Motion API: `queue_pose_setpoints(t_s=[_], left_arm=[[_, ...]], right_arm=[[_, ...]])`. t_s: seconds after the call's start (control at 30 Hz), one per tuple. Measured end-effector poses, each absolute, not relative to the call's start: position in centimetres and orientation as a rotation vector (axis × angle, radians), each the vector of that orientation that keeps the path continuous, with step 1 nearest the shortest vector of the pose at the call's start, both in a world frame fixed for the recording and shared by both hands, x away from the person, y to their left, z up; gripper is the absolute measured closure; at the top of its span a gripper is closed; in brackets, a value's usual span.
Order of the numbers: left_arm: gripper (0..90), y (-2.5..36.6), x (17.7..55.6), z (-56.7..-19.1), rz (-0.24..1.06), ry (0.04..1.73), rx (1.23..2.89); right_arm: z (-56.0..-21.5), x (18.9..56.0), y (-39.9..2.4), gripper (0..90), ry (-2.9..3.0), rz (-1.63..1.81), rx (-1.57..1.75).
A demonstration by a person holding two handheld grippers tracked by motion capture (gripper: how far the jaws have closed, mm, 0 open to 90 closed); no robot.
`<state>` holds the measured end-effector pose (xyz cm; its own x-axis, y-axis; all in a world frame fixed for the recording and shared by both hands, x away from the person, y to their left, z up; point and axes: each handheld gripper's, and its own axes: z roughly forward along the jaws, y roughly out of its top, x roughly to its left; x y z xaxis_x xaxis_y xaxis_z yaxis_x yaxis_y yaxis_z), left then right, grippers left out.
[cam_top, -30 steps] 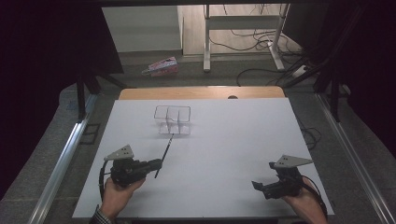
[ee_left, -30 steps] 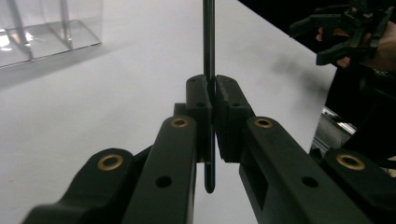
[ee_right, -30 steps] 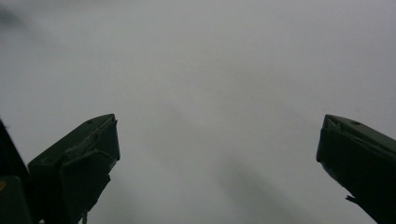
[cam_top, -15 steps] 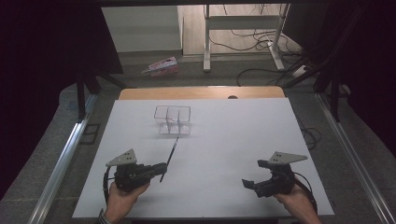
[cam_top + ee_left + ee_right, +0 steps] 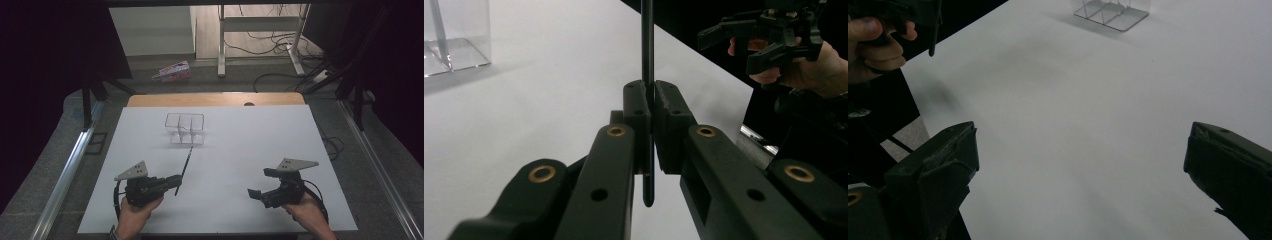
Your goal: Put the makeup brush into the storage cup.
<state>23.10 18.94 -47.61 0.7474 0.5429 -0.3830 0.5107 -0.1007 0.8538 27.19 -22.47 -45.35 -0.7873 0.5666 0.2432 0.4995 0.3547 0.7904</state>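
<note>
While the left gripper has drawn back toward my edge of the table since a second ago, it keeps its jaws clenched on the black rod, gripping near the rod's lower end. In the left gripper view the rod runs up between the pads with a short stub hanging below them.

Rod's far tip now sits just short of the clear box, where earlier it reached the box's near wall. So the rod has come away from the box, not gone in. My guess: a re-aim before insertion, with the placing step not yet done.

Box stands mid-table with its inner dividers visible; I see nothing in it.

Right of the box and well toward me, the right gripper has slid a little toward my edge too. Its jaws are spread wide and empty over bare table.

Writing: none readable. A pink packet lies on the floor beyond the table, print too small to make out.
</note>
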Motion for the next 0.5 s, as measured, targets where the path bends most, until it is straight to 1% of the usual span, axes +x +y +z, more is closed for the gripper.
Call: queue_pose_setpoints(t_s=[0.43,0.5], left_arm=[[86.0,17.5,23.1,-47.8,0.025,0.806,1.722],[86.1,17.2,23.1,-47.8,0.024,0.797,1.722]], right_arm=[[-44.7,28.0,-19.2,1.1,2.583,1.578,1.044],[-44.5,28.3,-18.3,3.4,2.596,1.617,1.055]])
